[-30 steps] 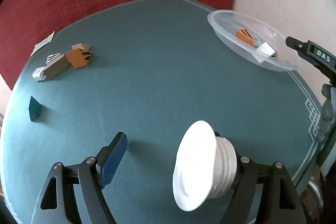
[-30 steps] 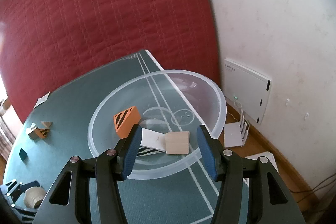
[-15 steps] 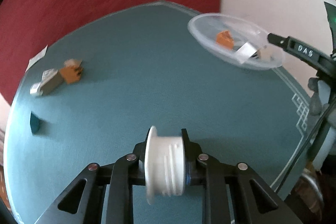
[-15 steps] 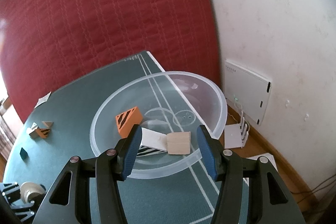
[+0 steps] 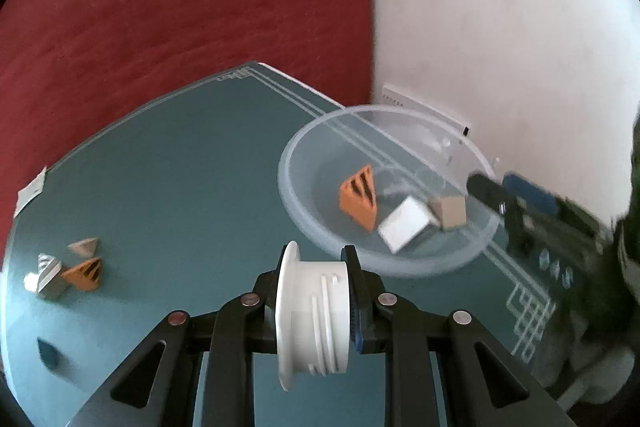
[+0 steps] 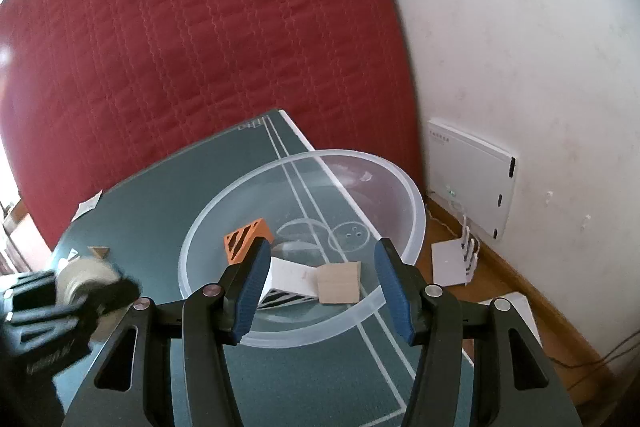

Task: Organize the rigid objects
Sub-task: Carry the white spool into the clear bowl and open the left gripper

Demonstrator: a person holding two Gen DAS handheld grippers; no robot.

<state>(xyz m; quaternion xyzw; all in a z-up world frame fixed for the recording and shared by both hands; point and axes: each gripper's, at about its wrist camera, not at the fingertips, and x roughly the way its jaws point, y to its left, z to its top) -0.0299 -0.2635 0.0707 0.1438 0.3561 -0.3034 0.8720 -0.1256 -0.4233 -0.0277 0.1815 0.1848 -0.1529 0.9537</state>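
My left gripper (image 5: 314, 301) is shut on a white flanged plastic spool (image 5: 310, 311) and holds it above the green table, just short of the clear plastic bowl (image 5: 320, 227). The bowl holds an orange striped wedge (image 5: 358, 199), a white block (image 5: 404, 229) and a tan wooden block (image 5: 450, 213). My right gripper (image 6: 322, 287) is open and empty over the near part of the bowl (image 6: 416, 227). It shows blurred at the right of the left wrist view (image 5: 520, 203). The left gripper with the spool (image 6: 86, 279) shows blurred at the left of the right wrist view.
Several small blocks (image 5: 66, 269) lie at the table's left side, with a dark teal wedge (image 5: 48, 355) nearer the front edge and a paper slip (image 5: 30, 191) at the far left edge. A red quilted mattress (image 6: 180, 47) stands behind; a white router (image 6: 470, 183) leans on the wall.
The left gripper has shut on the white spool, lifted it and carried it right toward the bowl. The right gripper has stayed open over the bowl.
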